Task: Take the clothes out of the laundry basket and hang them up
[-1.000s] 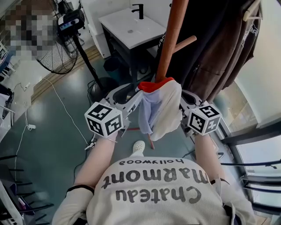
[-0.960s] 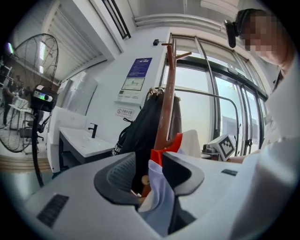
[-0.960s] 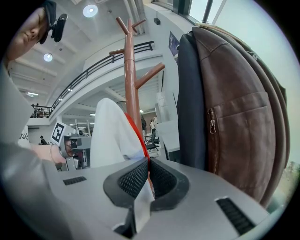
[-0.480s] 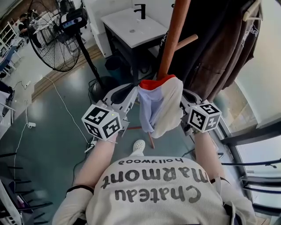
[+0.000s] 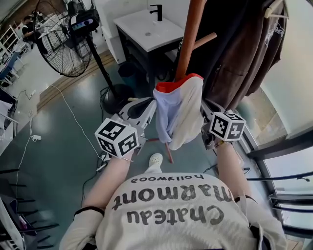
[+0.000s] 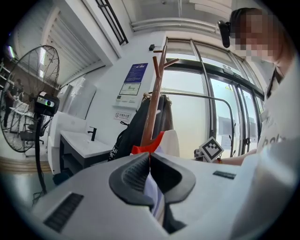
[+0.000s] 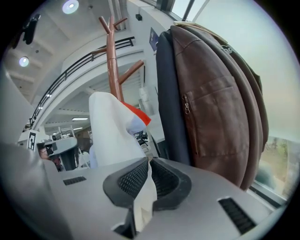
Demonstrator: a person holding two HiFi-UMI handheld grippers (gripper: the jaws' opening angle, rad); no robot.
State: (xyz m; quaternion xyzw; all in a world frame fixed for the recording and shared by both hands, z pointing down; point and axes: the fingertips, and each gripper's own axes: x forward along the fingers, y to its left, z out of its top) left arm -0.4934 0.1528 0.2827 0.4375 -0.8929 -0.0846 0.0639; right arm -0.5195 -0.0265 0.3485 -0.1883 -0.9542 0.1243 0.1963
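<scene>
A pale garment with a red band along its top edge is held up in the air between the two grippers. It is seen just in front of the reddish-brown pole of a coat stand. The cloth hangs in loose folds, white on one side and faintly lavender on the other, well above the grey-green floor.

The left gripper is pointed level at the garment's left edge. Its fingers have just been closing and are now brought fully together, with a strip of the pale cloth pinched between them and trailing down below the pads. The right gripper is tilted slightly downward on the garment's other side. Its fingers are likewise pressed together on a fold of white fabric, which is bunched in the gap beneath them.

A brown jacket and a dark coat are already hung on the stand, to the right of the pole, and a bare peg is seen jutting from the pole above the garment. Behind the stand a white washbasin with a black tap is visible. A standing fan is placed to the left of it. A white shoe can be seen on the floor below the garment.
</scene>
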